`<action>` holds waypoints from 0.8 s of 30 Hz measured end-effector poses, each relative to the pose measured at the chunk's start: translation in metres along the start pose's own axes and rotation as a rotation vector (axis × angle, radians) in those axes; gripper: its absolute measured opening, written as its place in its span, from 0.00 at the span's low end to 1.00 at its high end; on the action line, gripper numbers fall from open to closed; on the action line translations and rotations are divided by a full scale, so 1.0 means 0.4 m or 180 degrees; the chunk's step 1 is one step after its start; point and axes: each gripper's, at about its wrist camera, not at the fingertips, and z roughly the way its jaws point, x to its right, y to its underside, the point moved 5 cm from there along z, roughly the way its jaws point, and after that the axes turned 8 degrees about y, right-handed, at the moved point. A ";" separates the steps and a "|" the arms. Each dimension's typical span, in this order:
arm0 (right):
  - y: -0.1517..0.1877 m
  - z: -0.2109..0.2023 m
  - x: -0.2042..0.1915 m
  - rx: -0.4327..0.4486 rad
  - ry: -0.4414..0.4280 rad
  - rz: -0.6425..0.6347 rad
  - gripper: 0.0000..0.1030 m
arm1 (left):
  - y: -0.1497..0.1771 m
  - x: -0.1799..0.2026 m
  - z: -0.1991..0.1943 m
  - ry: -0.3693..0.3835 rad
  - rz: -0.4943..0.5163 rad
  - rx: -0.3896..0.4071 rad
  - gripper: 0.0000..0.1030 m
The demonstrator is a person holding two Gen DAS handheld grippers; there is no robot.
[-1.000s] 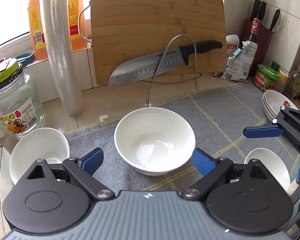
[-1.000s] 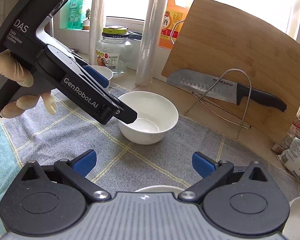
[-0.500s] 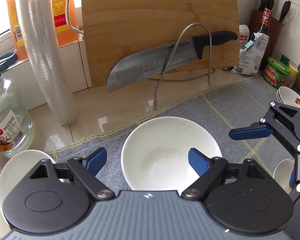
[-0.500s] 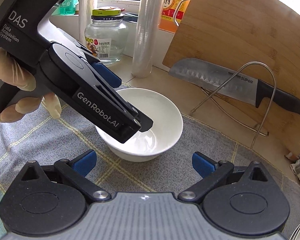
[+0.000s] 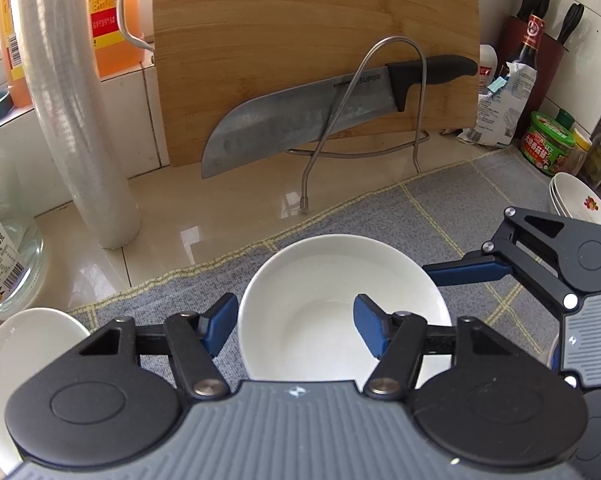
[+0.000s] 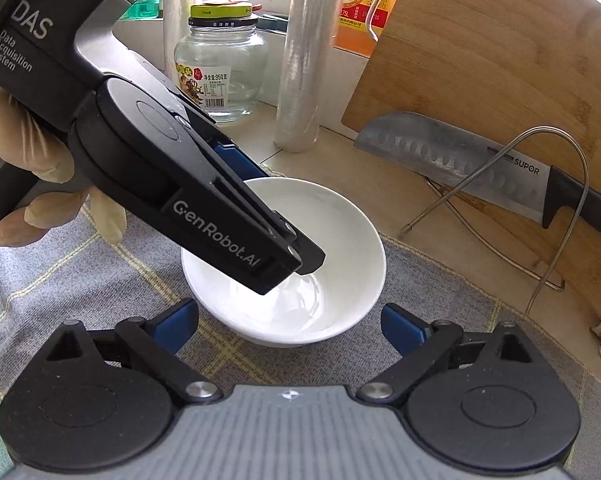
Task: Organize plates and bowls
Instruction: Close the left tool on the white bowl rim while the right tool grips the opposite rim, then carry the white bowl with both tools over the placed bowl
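**Two tools close in on one white bowl**

The white bowl [image 5: 332,272] sits upright on the grey cloth [image 5: 440,208] over the counter [image 5: 220,208]. The left tool [image 5: 296,326] straddles its rim, one finger inside and one outside. Its jaws have just been closing but are not yet pinching. The right tool [image 6: 290,326], also just narrowing, stays apart around the bowl's near side. A pinch on one glazed wall could tip the bowl or let it slip, and the tools may collide. Only the right wrist view shows the gloved hand [image 6: 4,152]. Only the left shows a second bowl [image 5: 28,344] and the stacked bowls [image 5: 576,196].
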 end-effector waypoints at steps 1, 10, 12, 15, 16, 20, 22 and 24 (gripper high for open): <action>0.000 0.001 0.000 -0.0001 -0.0005 -0.0001 0.92 | 0.001 0.000 0.000 0.0007 0.0000 -0.0003 0.58; -0.005 0.003 -0.003 0.0000 -0.0027 -0.0006 0.85 | 0.002 0.003 -0.002 0.0021 0.0007 -0.0013 0.54; -0.004 0.001 -0.004 -0.0003 -0.0023 -0.0006 0.85 | 0.002 0.003 -0.003 0.0023 0.0005 -0.0012 0.54; -0.004 -0.003 -0.007 -0.0002 -0.0018 -0.0016 0.85 | 0.004 0.004 -0.008 0.0026 0.0018 -0.0015 0.54; -0.003 -0.007 -0.008 0.0004 -0.0024 -0.0016 0.85 | 0.005 0.006 -0.009 0.0022 0.0021 -0.0016 0.54; -0.003 -0.026 -0.012 0.0025 -0.0014 -0.0053 0.85 | 0.008 0.014 -0.026 0.0023 0.0029 0.0001 0.54; -0.002 -0.039 -0.014 0.0049 -0.0007 -0.0067 0.85 | 0.008 0.023 -0.039 0.0029 0.0038 0.0020 0.54; -0.001 -0.053 -0.014 0.0060 -0.0007 -0.0077 0.85 | 0.009 0.034 -0.053 0.0040 0.0044 0.0034 0.54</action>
